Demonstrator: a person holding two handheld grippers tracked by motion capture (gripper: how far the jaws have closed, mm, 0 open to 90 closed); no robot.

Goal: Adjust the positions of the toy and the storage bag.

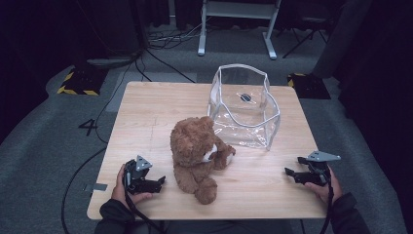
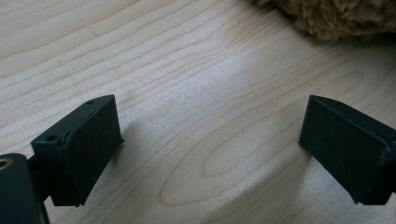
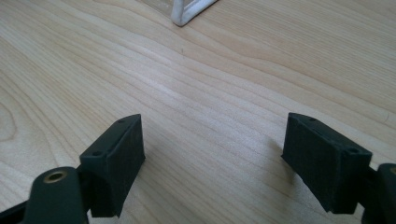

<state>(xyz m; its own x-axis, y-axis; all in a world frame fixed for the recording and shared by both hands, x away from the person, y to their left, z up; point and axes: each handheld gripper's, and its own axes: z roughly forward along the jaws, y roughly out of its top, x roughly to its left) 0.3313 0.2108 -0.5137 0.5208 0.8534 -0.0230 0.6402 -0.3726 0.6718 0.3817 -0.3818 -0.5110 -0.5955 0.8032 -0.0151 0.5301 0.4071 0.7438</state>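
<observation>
A brown teddy bear sits near the middle of the wooden table, slumped toward the front edge. Behind it to the right stands a clear plastic bag with white piping, its top open. My left gripper rests low on the table just left of the bear, open, with nothing between its jaws; brown fur of the bear shows at the top of the left gripper view. My right gripper is open near the front right edge, empty. A white corner of the bag shows ahead of it.
The table stands on grey carpet. Cables run across the floor behind it, beside a white table frame. Yellow-black striped blocks lie at the back left and back right.
</observation>
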